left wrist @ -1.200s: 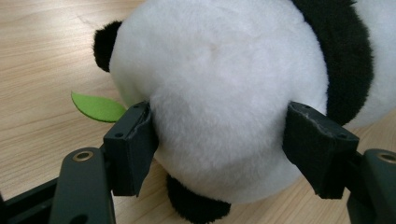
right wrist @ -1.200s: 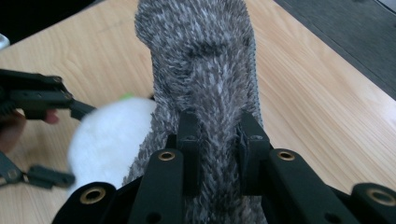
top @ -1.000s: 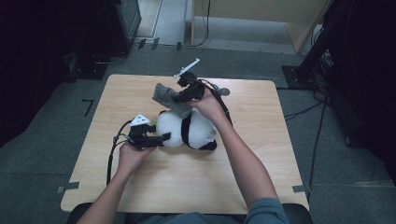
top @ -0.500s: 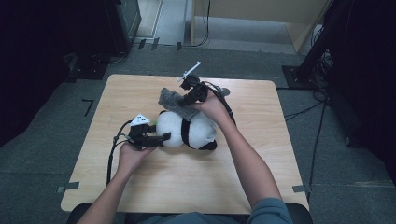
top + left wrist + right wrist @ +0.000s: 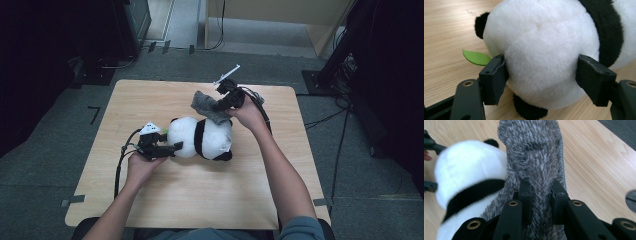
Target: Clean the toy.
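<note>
- High view: plush panda (image 5: 200,138) lies on its side near the middle of the wooden table (image 5: 210,200), white head end toward the person's left, black band around its middle, black foot at the lower right edge.
- Left gripper (image 5: 167,148) lies low over the table at the panda's head end, held in the left hand (image 5: 140,167); its cable (image 5: 120,165) loops back toward the table's near edge.
- Left gripper view: both black jaws sit against the white head, one on each side, pads pressing into the fur. Jaws stand wide, clamped across the head's width.
- Same view: a black ear shows at upper left of the head, another dark patch below it; a green felt leaf (image 5: 476,57) lies flat on the wood just beside the left jaw.
- High view: right gripper (image 5: 220,106) sits above the panda's rear, in the right hand (image 5: 249,116), its grey plate tilted up toward the far edge.
- A grey fuzzy cloth (image 5: 207,106) hangs from the right gripper, its lower end touching the panda's back.
- Right gripper view: jaws nearly together, pinching a fold of the grey cloth (image 5: 534,157); the cloth spreads out beyond the tips and drapes over the panda's (image 5: 466,185) side.
- Whether the cloth's far end rests on the table, cannot tell.
</note>
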A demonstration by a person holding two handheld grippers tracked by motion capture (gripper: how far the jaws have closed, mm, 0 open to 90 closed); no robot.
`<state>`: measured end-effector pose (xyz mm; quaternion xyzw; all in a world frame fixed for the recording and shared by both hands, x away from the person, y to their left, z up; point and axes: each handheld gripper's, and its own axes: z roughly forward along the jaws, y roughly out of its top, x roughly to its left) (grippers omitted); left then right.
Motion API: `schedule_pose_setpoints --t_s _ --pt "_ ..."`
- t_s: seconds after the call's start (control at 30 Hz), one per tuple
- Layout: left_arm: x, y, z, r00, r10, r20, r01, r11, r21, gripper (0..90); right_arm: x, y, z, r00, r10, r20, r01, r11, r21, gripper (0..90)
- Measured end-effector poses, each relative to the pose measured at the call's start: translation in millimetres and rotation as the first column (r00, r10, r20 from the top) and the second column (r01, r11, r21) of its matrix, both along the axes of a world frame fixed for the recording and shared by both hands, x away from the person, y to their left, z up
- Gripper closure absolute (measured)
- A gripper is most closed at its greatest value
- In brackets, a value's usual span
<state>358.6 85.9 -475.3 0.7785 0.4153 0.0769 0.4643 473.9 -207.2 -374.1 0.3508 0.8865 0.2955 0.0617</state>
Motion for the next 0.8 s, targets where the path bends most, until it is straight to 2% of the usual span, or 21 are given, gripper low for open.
schedule_pose_setpoints --t_s 0.13,0.3,0.63,0.7,0.8 --pt "0.2 -0.1 -0.4 1.0 0.002 0.0 -0.002 1.0 -0.006 28.2 0.3 -16.1 -5.0 0.9998 -0.021 -0.002 0.021 1.0 -0.003 76.0" --pt "0.2 -0.1 -0.5 1.0 0.002 0.002 -0.002 1.0 -0.008 28.1 0.5 -32.8 -13.6 0.9978 -0.06 -0.03 0.06 0.998 0.001 76.1" --pt "0.4 0.1 -1.1 1.0 0.003 0.009 -0.003 0.9997 -0.024 27.9 2.3 -50.1 -37.1 0.9912 -0.109 -0.075 0.11 0.994 0.014 76.1" --pt "0.4 0.2 -1.1 1.0 0.003 0.008 -0.003 0.9998 -0.022 27.9 2.5 -51.7 -38.2 0.9906 -0.116 -0.073 0.116 0.993 0.0 76.2" --pt "0.3 0.5 -1.3 1.0 0.001 0.007 -0.001 0.9998 -0.018 27.7 0.4 -54.4 -32.6 0.9904 -0.132 -0.04 0.132 0.991 0.004 76.4"
